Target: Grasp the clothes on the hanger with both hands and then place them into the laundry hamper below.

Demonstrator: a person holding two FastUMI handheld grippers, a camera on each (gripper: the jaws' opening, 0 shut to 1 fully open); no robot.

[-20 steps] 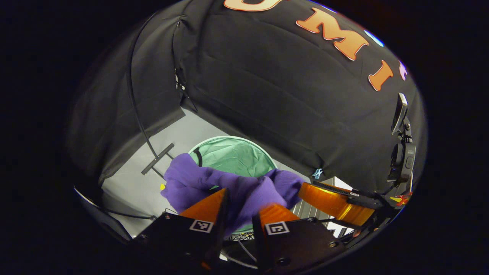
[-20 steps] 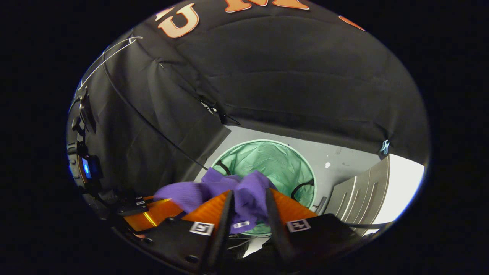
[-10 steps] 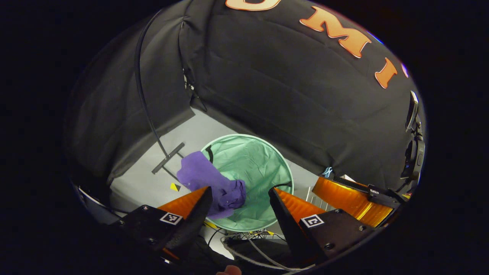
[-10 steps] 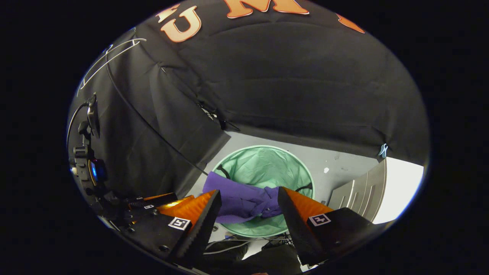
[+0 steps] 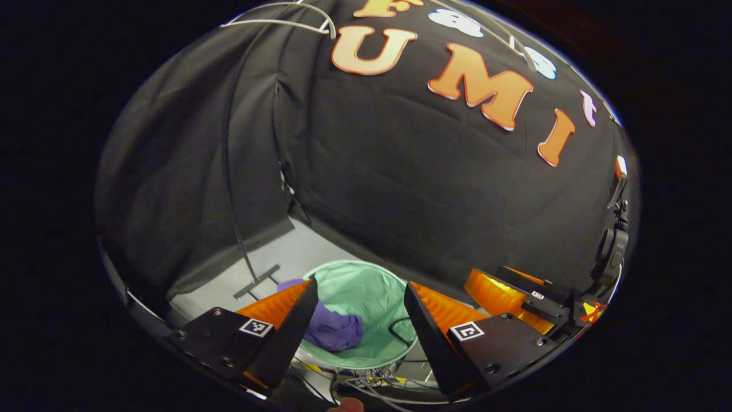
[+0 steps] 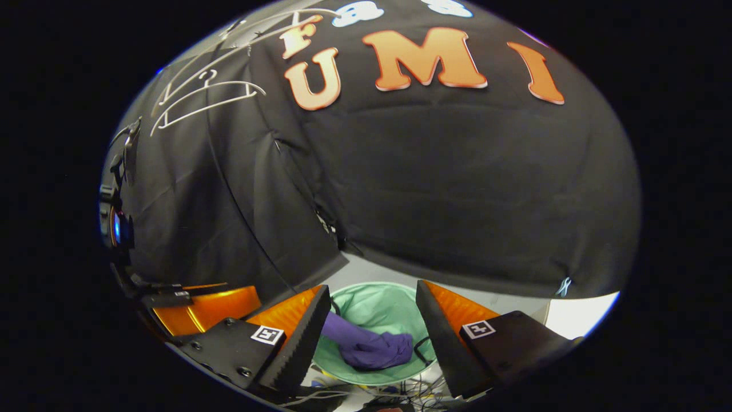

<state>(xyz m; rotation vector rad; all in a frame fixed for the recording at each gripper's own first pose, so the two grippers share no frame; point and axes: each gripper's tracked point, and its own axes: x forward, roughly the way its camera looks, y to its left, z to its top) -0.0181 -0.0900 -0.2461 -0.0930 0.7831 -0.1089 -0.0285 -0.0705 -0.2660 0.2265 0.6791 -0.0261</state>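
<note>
The purple garment [image 5: 334, 332] lies crumpled inside the round green laundry hamper [image 5: 372, 289], one end draped toward the rim. In the right gripper view the purple garment [image 6: 369, 348] rests low in the hamper [image 6: 377, 306] as well. My left gripper [image 5: 359, 312] is open above the hamper with nothing between its fingers. My right gripper [image 6: 372, 312] is open too, held above the hamper. White hangers [image 6: 200, 97] hang bare at the upper left of the right gripper view. The right gripper [image 5: 514, 292] shows at the right of the left gripper view.
The hamper stands on a pale floor [image 5: 286, 257] against the black cloth wall. A thin black rod with a foot [image 5: 257, 280] stands left of the hamper. Loose cables [image 5: 366, 383] lie on the floor in front of it. A pale panel [image 6: 577, 315] stands at the right.
Both grippers opened and let go of the purple garment, which dropped into the hamper. Both grippers have since risen and tilted up, so the hamper sits lower in view.
</note>
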